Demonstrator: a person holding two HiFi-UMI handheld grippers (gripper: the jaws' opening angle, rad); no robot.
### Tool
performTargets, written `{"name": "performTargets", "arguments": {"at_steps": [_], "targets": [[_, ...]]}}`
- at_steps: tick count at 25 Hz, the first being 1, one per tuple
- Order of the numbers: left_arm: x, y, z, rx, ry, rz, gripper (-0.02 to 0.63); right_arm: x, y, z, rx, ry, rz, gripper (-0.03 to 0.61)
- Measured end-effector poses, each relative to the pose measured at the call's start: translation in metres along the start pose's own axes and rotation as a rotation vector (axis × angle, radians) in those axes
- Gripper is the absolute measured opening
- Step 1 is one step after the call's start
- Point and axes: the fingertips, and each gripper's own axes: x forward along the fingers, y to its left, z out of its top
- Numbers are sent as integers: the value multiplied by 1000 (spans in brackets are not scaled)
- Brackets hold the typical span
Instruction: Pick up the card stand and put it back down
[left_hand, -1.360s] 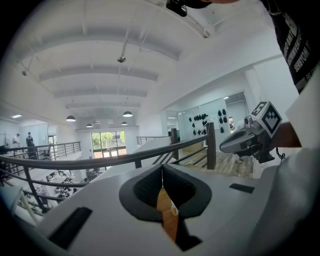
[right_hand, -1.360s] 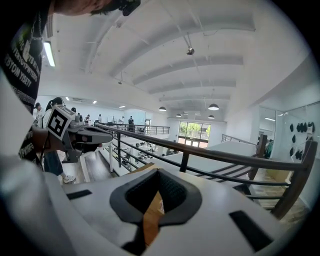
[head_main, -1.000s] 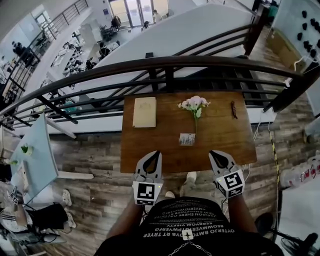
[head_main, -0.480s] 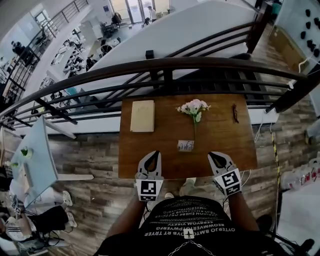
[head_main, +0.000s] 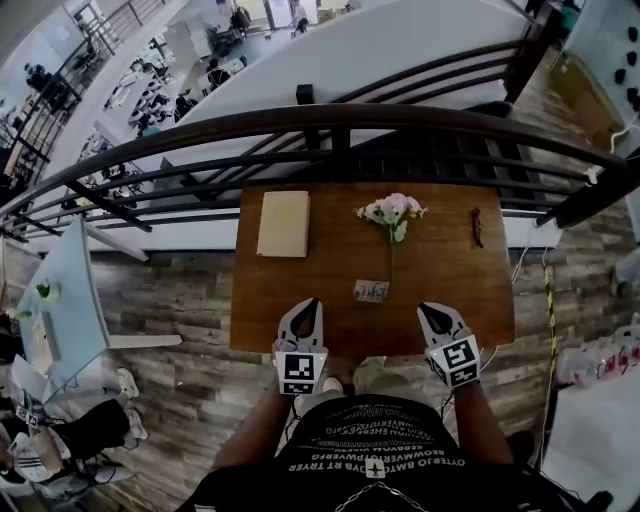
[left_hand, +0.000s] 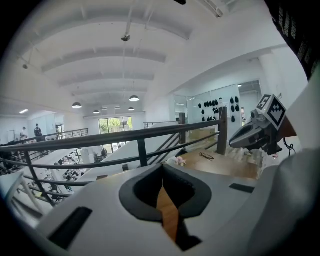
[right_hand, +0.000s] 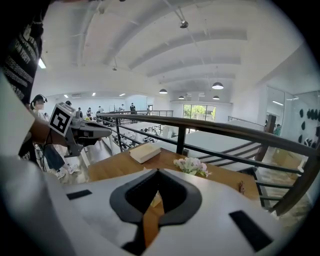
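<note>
The card stand (head_main: 371, 291), a small pale card on a base, stands on the brown wooden table (head_main: 450, 280), near the front and in the middle. A stem runs from it up to a bunch of pink flowers (head_main: 392, 211). My left gripper (head_main: 306, 305) hovers at the table's front edge, left of the stand, shut and empty. My right gripper (head_main: 425, 310) is at the front edge to the stand's right, also shut and empty. In the right gripper view a pale bit of the card stand (right_hand: 156, 200) shows behind the closed jaws.
A tan book (head_main: 284, 224) lies at the table's back left and a small dark object (head_main: 477, 227) at the back right. A dark metal railing (head_main: 330, 125) runs just behind the table, with a drop to a lower floor beyond it.
The head view has shifted slightly. Both grippers stay shut at the table's front edge, and the card stand has not moved.
</note>
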Motion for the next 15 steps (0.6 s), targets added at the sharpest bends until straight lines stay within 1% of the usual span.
{"name": "performTargets", "arguments": {"at_steps": [4,11,15], "targets": [[8,6,-12,13,21,11,26,10,6,-18,11,29,26,15],[23,11,-31,4,51,33,26,25,3,-35,14,50,56,15],[28,8,-46,0,69,17,28,32,4,-48,20,63,70,15]]}}
